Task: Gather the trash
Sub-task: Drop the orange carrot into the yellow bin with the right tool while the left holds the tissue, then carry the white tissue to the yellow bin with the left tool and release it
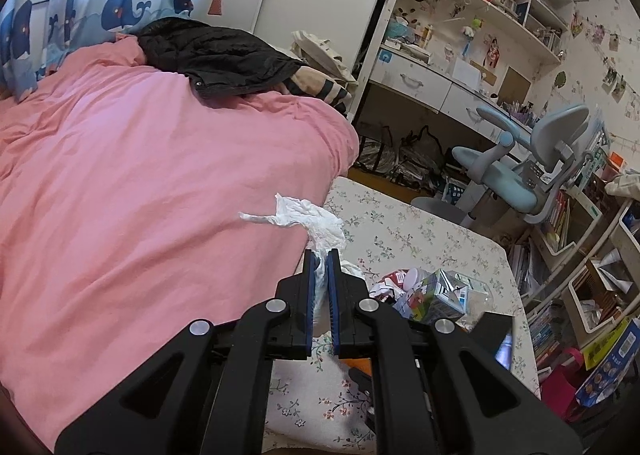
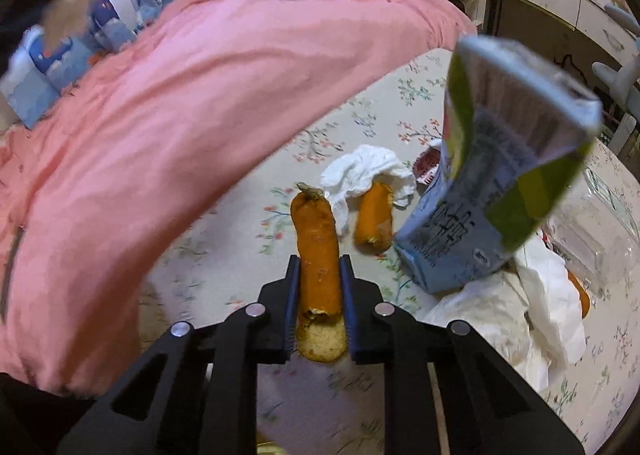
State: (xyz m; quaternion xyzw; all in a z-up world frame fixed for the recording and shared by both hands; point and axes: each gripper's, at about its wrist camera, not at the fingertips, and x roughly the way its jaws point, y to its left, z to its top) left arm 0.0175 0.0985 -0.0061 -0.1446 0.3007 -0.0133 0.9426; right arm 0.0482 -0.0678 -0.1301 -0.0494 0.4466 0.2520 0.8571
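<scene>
My left gripper (image 1: 320, 255) is shut on a crumpled white tissue (image 1: 308, 217) and holds it up above the floral sheet (image 1: 420, 239). Below it lie a drink carton (image 1: 438, 297) and a red-and-white wrapper (image 1: 390, 281). My right gripper (image 2: 319, 261) is shut on a long carrot piece (image 2: 316, 243) just above the sheet. A shorter carrot piece (image 2: 374, 217) lies against a white tissue (image 2: 368, 167). A blue-and-green carton (image 2: 504, 171) stands tilted at the right, beside white plastic wrap (image 2: 516, 319) and a clear plastic container (image 2: 596, 239).
A pink duvet (image 1: 140, 175) covers the bed at left, with a black jacket (image 1: 216, 55) on it. A blue desk chair (image 1: 532, 171), a desk with shelves (image 1: 460, 35) and book racks (image 1: 580, 275) stand at the right.
</scene>
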